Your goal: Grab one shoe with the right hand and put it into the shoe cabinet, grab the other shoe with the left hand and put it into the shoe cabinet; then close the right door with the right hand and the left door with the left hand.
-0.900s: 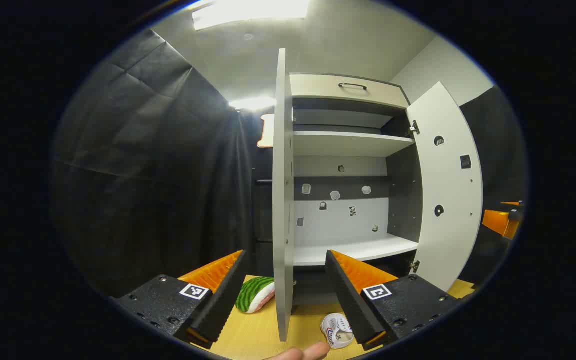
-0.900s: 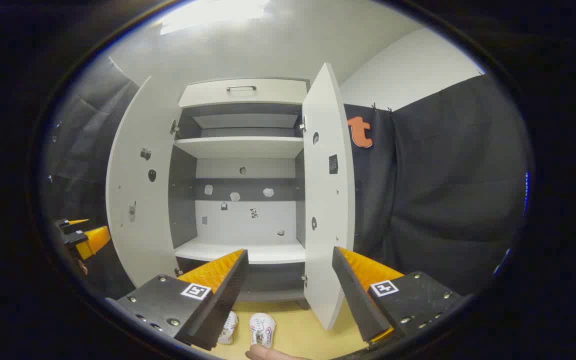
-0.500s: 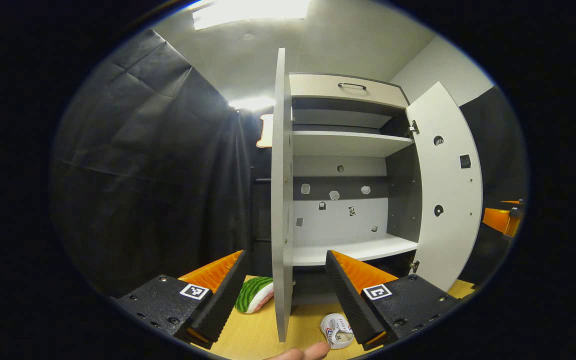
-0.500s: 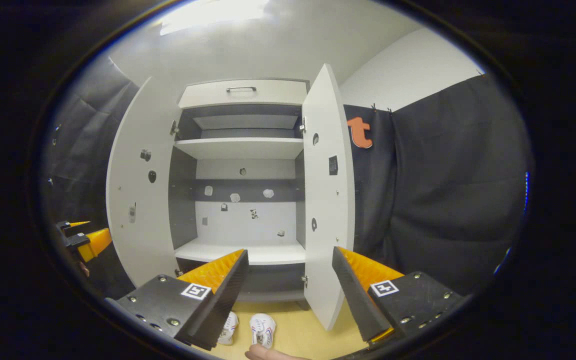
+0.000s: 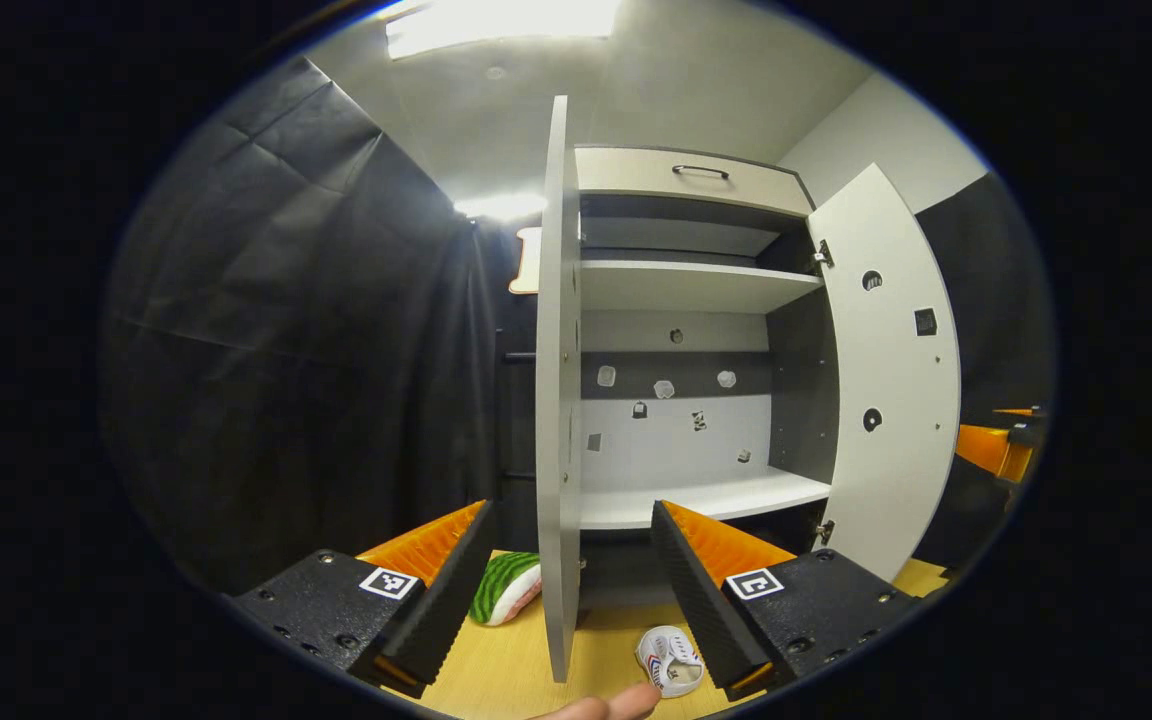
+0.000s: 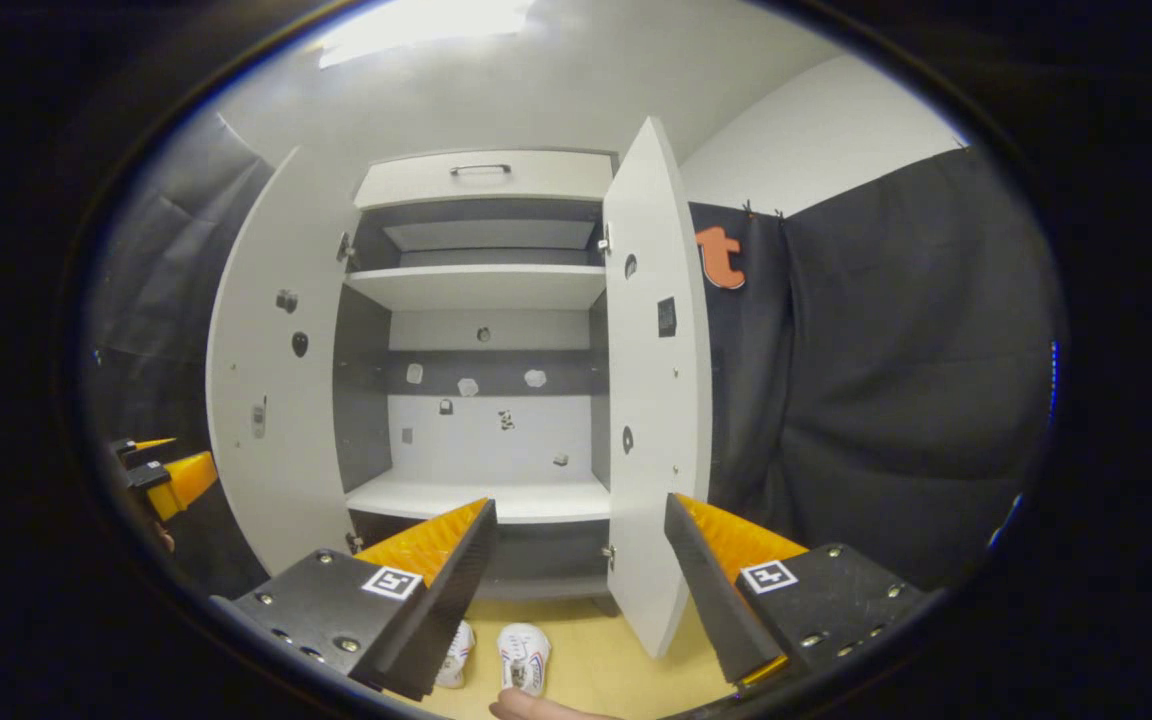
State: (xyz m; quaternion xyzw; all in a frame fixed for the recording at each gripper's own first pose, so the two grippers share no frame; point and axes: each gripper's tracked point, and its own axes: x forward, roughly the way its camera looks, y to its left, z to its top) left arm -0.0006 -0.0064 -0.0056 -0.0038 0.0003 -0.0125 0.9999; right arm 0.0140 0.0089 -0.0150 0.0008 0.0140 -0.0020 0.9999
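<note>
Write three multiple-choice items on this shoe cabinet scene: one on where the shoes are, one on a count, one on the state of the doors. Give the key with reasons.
1. Where are the white shoes?
A. On the floor in front of the cabinet
B. On the lower shelf
C. On the upper shelf

2. How many white shoes lie in the right gripper view?
A. One
B. Two
C. Four

3. In what state are the cabinet doors?
A. Both shut
B. One shut
C. Both open

Key:
1. A: the pair lies on the wooden floor below the cabinet, and the lower shelf is bare.
2. B: two shoes lie side by side near the right gripper.
3. C: the left door and right door both swing outward, baring the shelves.
</note>
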